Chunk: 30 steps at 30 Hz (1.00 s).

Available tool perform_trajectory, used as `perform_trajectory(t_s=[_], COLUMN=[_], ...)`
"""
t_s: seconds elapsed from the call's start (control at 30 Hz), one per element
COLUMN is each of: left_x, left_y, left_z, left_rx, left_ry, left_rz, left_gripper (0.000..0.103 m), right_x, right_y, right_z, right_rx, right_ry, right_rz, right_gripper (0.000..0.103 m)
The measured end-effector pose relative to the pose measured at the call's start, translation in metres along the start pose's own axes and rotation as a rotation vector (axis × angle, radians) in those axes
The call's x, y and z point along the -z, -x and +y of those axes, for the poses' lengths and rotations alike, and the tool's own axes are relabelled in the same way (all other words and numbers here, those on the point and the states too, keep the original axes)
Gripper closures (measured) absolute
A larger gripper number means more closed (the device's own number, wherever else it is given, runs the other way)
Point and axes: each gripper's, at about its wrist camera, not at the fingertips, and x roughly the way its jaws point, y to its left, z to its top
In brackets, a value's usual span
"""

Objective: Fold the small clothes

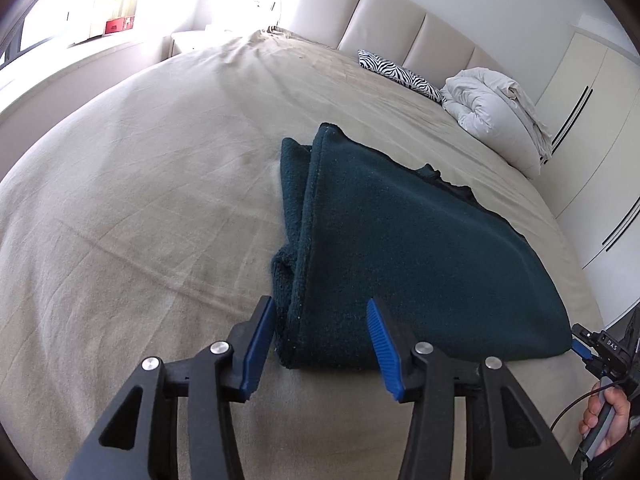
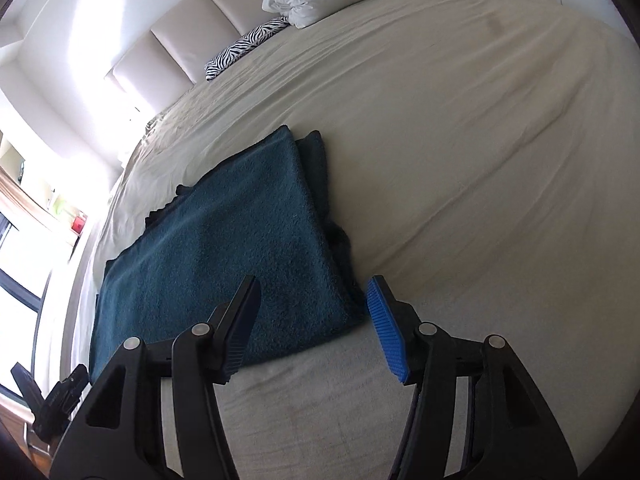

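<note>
left tool [image 1: 320,312] jaws apart, right tool [image 2: 314,292] jaws apart, both angled down

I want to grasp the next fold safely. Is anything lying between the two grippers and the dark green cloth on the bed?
Nothing visible does. The left gripper stands open at the near left corner of the cloth, the right gripper open at its near right corner. Only bare sheet surrounds the cloth.

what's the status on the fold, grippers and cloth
Left gripper open, right gripper open, nothing held. Dark teal cloth folded flat on the bed sheet, near corners between the fingers. Nothing in the way.
</note>
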Motion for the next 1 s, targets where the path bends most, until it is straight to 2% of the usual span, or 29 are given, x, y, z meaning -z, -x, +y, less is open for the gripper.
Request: perform_trajectory(t_s=[0.1,0.13,0.17,0.27,0.37,0.47,0.67,1.0], left_x=[0.002,0.002,0.003,0.002,0.004,0.004,0.004,0.020], left_y=[-0.005,-0.006,-0.007,-0.008,-0.008,-0.009,-0.001,0.008], left_z=[-0.004,-0.004,-0.004,0.000,-0.003,-0.005,-0.004,0.001], left_rx=[-0.038,-0.050,-0.054,-0.059,-0.068,-0.074,-0.071,-0.068], left_ry=[-0.046,-0.054,-0.056,-0.056,-0.075,-0.084,-0.076,-0.067], left_rz=[0.004,0.005,0.008,0.014,0.013,0.015,0.004,0.013], left_gripper=[0.071,0.078,0.084,0.093,0.096,0.096,0.097,0.097], right_x=[-0.002,-0.002,-0.001,0.003,0.004,0.003,0.004,0.012], right_y=[-0.010,-0.013,-0.015,-0.017,-0.015,-0.010,0.002,0.015], right_z=[0.003,0.002,0.002,0.005,0.008,0.012,0.021,0.010], right_rx=[0.068,0.061,0.066,0.095,0.115,0.126,0.162,0.157], right_ry=[0.059,0.063,0.073,0.102,0.131,0.152,0.194,0.156], right_rz=[0.023,0.028,0.033,0.022,0.012,0.005,-0.008,-0.008], right_gripper=[0.050,0.058,0.072,0.078,0.089,0.092,0.095,0.097])
